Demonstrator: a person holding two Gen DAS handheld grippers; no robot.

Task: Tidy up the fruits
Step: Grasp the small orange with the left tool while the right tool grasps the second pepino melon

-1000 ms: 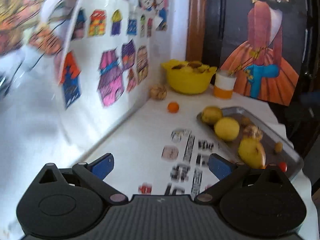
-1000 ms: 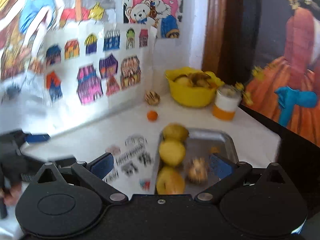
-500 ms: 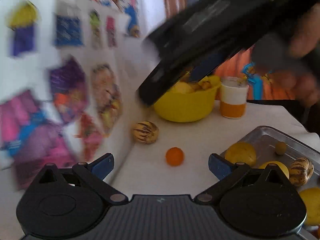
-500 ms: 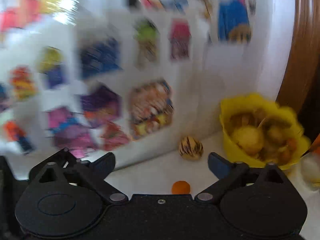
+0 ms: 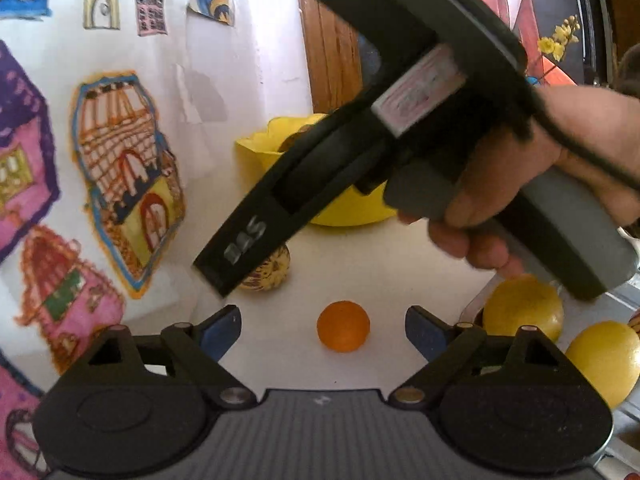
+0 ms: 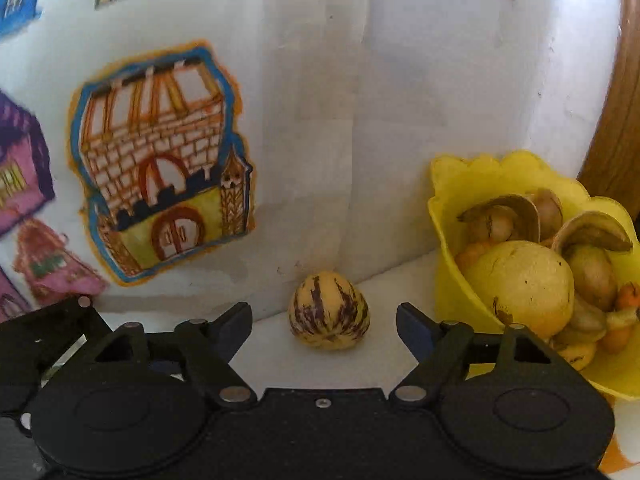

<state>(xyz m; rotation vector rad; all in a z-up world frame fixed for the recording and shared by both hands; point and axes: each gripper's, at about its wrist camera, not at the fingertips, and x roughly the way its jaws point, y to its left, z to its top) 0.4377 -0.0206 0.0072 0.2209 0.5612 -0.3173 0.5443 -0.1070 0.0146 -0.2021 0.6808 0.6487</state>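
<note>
Left wrist view: left gripper (image 5: 323, 326) spread wide, nothing between the blue-padded fingertips (image 5: 221, 330). Small orange fruit (image 5: 343, 325) lying on the white tabletop (image 5: 384, 264) right in the gap between the fingers, touching neither. Further back, a striped yellow fruit (image 5: 269, 271) by the wall, partly covered by the black body of the right gripper (image 5: 256, 240), slanting down from upper right toward it. A hand (image 5: 532, 184) wrapped around that tool's grey handle. Behind it, a yellow bowl (image 5: 352, 208), mostly hidden. At right, two yellow round fruits (image 5: 522, 308) (image 5: 604, 360) sitting in a metal tray (image 5: 624, 300), only its edge visible. Coloured drawings of houses (image 5: 128, 176) pinned on the white wall at left.

Right wrist view: right gripper (image 6: 324, 320) likewise spread open, holding nothing. Striped yellow fruit (image 6: 329, 311) resting on the tabletop (image 6: 384, 360) near the wall, centred between the fingertips (image 6: 236, 326), apart from both. Yellow bowl (image 6: 452, 216) just to the right, filled with a large yellow fruit (image 6: 524, 284), brownish husked pieces and small orange fruits. House drawing (image 6: 160, 184) on the wall at left. A black part of the left gripper (image 6: 44, 328) showing at the lower left edge.
</note>
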